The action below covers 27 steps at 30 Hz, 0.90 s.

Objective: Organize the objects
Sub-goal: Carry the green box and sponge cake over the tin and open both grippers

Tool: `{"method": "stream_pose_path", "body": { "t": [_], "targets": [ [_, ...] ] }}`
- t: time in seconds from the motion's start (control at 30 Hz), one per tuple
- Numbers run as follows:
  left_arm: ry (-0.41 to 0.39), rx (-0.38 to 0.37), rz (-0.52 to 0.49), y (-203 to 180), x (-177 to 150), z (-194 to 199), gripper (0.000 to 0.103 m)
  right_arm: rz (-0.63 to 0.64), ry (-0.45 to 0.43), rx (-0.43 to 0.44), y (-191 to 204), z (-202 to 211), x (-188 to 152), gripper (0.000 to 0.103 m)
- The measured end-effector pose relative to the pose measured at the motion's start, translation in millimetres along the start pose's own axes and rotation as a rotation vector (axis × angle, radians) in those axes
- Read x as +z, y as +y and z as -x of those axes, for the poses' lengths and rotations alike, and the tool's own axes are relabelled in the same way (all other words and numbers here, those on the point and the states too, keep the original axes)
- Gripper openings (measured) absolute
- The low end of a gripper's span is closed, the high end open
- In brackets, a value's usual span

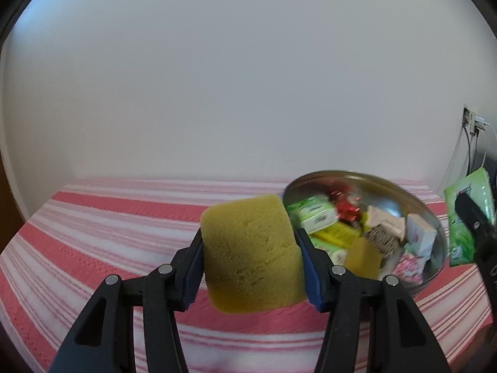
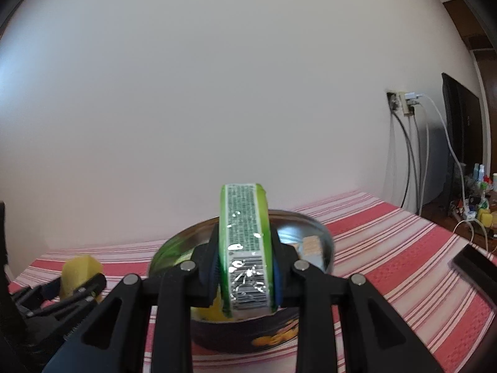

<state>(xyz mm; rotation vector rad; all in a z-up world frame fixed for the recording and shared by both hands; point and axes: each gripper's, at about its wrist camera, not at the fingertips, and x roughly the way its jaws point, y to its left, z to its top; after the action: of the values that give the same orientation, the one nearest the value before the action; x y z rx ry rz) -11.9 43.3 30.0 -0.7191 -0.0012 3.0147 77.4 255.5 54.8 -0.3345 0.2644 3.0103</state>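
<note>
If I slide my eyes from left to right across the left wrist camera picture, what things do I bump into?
Yellow sponge pinched in the left gripper → shiny metal bowl full of little packets → green packet held up by the right gripper at the far right edge. Under all of it lies the red-and-white striped cloth.

Your left gripper (image 1: pixel 251 248) holds the sponge (image 1: pixel 251 248) above the worktop (image 1: pixel 108 217), left of the bowl (image 1: pixel 431 217). Packets (image 1: pixel 316 216) lie in the bowl. Your right gripper (image 2: pixel 245 267) holds the pack (image 2: pixel 245 248) edge-on over it. Wall (image 1: pixel 248 77) behind.
</note>
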Motion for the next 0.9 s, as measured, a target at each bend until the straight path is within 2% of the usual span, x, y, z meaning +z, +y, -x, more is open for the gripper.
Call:
{"method": "stream_pose_path", "body": {
  "t": [0.2,0.47,0.7,0.9],
  "targets": [
    [-0.010,-0.047,-0.015,-31,15,-10,0.057,0.020,0.024,-0.070,-24,-25,15,0.026],
    [0.008,-0.062,-0.033,-61,24,-33,0.057,0.020,0.111,-0.131,-54,-72,28,0.026],
    [0.033,-0.066,-0.034,-77,27,-52,0.057,0.046,0.171,-0.119,-57,-99,33,0.026],
    [0.044,-0.057,-0.020,-77,33,-66,0.057,0.086,0.182,-0.118,-53,-110,35,0.026]
  ]
}}
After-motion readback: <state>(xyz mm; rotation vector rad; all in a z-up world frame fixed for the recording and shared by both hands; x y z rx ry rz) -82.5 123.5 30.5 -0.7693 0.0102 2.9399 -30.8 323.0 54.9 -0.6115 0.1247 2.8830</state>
